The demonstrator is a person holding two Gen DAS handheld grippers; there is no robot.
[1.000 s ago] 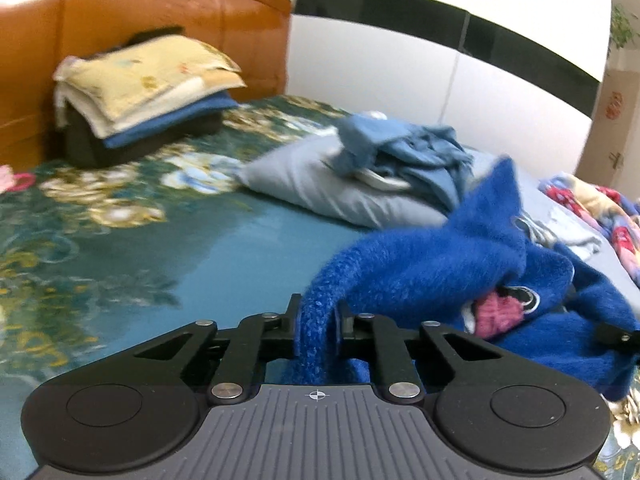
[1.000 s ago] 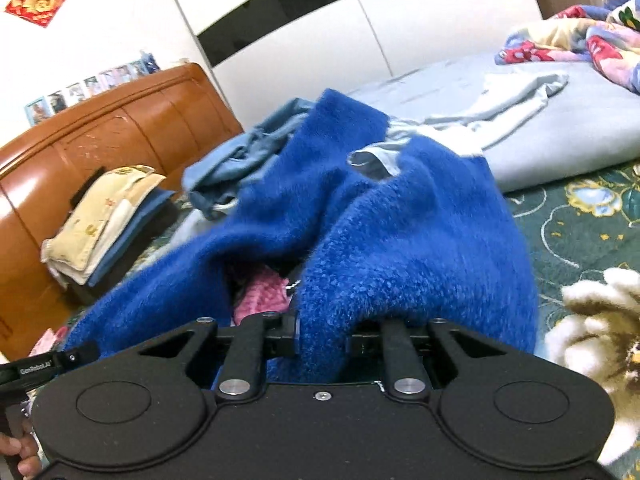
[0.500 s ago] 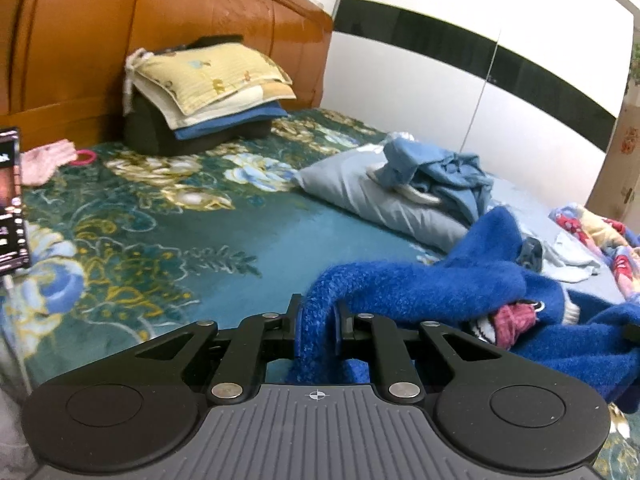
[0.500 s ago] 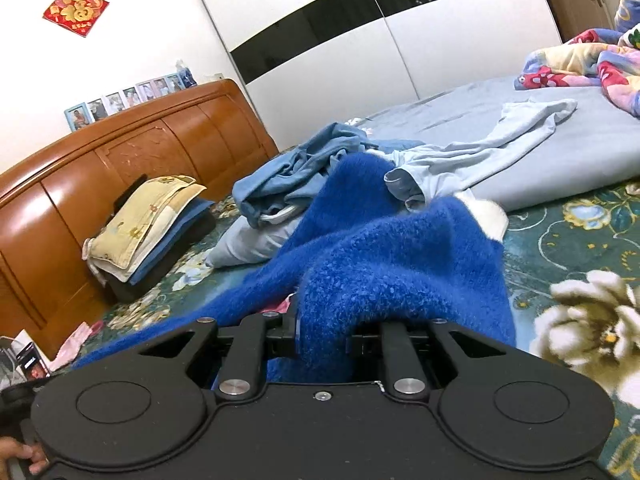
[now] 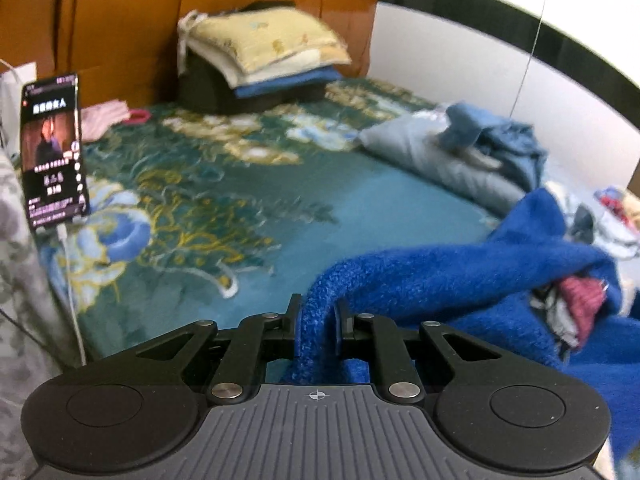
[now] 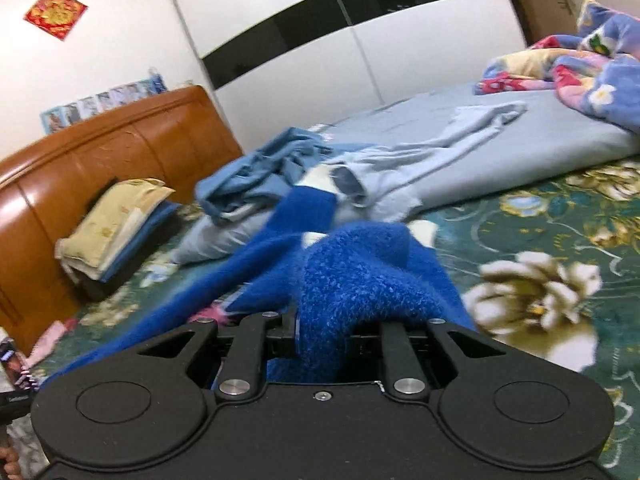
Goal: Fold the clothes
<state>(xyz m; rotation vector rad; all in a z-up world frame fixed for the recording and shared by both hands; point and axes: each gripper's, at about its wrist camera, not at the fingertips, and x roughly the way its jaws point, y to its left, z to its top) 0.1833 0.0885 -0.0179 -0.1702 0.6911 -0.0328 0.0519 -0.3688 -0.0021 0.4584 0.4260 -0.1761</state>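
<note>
Floral bedspread (image 5: 224, 208), perhaps velvety; wooden headboard (image 5: 120, 20)

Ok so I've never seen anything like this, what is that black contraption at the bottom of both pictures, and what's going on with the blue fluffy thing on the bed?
No robot here: a person holds a pair of hand-held tongs in each hand, and each has a wide-angle camera looking forward along its two fingers. The black shape at the bottom of each picture is the tool's own body.

One picture is from the left tongs, the other from the right tongs. Both are shut on the same blue fleece garment, each pinching a different part of it, apparently to spread it for folding.

Underneath is a bed with a green floral bedspread. Against the wooden headboard sits a stack of folded linens. There is also a heap of light blue clothes, a colourful quilt at the far end, and a phone propped up, its screen lit.
</note>
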